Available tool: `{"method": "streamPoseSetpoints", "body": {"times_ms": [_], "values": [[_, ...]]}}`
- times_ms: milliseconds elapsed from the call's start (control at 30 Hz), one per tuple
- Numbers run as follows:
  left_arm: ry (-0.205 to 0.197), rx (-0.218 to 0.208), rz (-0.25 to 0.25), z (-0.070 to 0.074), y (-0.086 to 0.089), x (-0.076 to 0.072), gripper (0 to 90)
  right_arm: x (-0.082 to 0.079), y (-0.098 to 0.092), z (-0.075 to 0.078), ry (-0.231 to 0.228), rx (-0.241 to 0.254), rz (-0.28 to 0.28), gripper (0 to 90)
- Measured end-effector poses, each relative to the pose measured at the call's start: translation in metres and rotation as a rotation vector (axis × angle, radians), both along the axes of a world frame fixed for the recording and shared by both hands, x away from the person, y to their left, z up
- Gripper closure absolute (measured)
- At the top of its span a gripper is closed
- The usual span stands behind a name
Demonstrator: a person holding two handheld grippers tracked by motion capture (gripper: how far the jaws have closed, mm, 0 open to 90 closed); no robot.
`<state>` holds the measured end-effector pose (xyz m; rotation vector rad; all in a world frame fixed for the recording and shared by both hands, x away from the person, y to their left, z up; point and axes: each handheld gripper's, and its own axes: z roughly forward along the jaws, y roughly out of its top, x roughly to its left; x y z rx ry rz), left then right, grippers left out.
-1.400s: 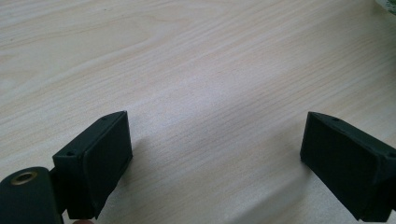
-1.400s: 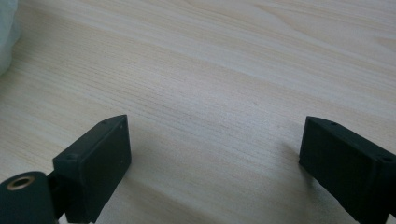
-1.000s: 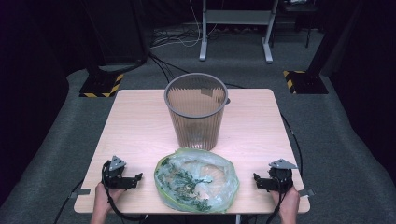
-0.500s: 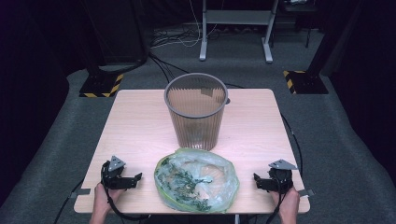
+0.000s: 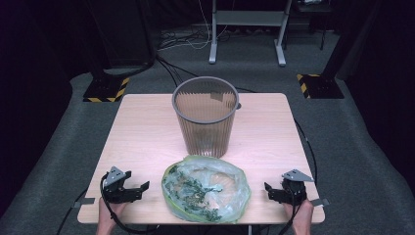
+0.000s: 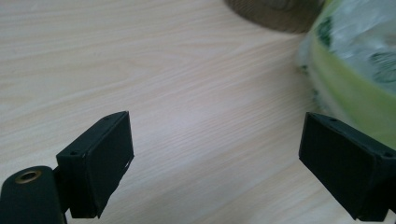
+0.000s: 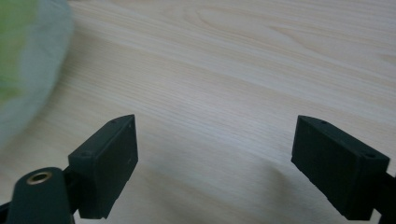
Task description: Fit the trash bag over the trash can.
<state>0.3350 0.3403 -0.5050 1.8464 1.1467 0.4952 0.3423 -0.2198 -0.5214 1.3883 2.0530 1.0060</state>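
A translucent green plastic bag (image 5: 206, 195) holding leafy green scraps lies at the front middle of the wooden table (image 5: 147, 132). A grey ribbed waste bin (image 5: 205, 117) stands upright just behind it. My left gripper (image 5: 141, 190) is left of the bag and points at it, open and empty. In the left gripper view the gripper (image 6: 217, 126) has the bag's green edge (image 6: 345, 88) beside its right jaw. My right gripper (image 5: 268, 192) is right of the bag, open with nothing between its jaws, which have just been closing slightly. In the right gripper view the gripper (image 7: 212, 123) hangs above bare wood, with the bag (image 7: 28, 56) at the left.
Cables trail from both grippers off the table's front edge. Grey carpet surrounds the table, with a metal stand (image 5: 247, 29) and black-and-yellow marked bases (image 5: 105, 90) on the floor behind. Bare tabletop lies on both sides of the bin.
My left gripper has shifted slightly. The right hand, the bag and the bin have stayed where they were.
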Motion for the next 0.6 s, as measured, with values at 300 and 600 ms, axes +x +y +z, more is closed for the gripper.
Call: {"method": "streamPoseSetpoints", "body": {"times_ms": [300,600], "values": [[-0.028,-0.031,-0.085,0.026,-0.018,-0.007,10.3,-0.018,0.024,0.027,-0.056,0.061,0.087,15.5],[-0.035,-0.059,-0.129,0.022,-0.047,-0.001,10.2,-0.029,0.046,0.037,-0.100,0.127,0.165,15.9]]}}
